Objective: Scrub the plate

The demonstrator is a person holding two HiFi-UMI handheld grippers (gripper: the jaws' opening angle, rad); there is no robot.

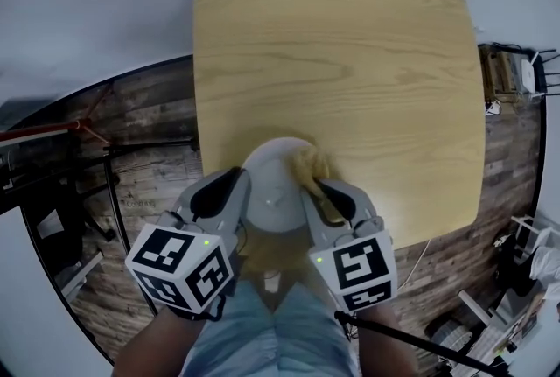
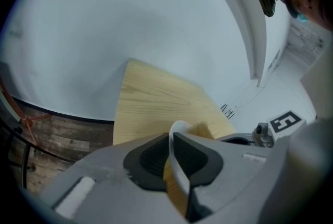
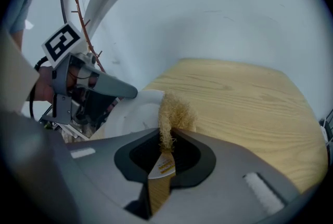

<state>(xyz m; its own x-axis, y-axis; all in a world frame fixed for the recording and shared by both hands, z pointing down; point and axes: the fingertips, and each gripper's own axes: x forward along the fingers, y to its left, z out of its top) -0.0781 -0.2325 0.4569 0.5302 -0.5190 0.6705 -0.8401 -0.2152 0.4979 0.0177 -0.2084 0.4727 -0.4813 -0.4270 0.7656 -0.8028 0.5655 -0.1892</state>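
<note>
We see a round white plate at the near edge of the light wooden tabletop, between the two grippers. The left gripper has the plate's left rim: in the left gripper view the thin white edge runs straight between the dark fingers, which are pinched on it from both sides. The right gripper holds a tan, fibrous scrubbing pad – its fingers are clamped on the pad's lower part, where a small printed label shows, and the frayed top sticks out past the tips. In the head view that pad lies against the far right part of the plate. We cannot tell whether the plate rests on the tabletop or is lifted clear of it.
</note>
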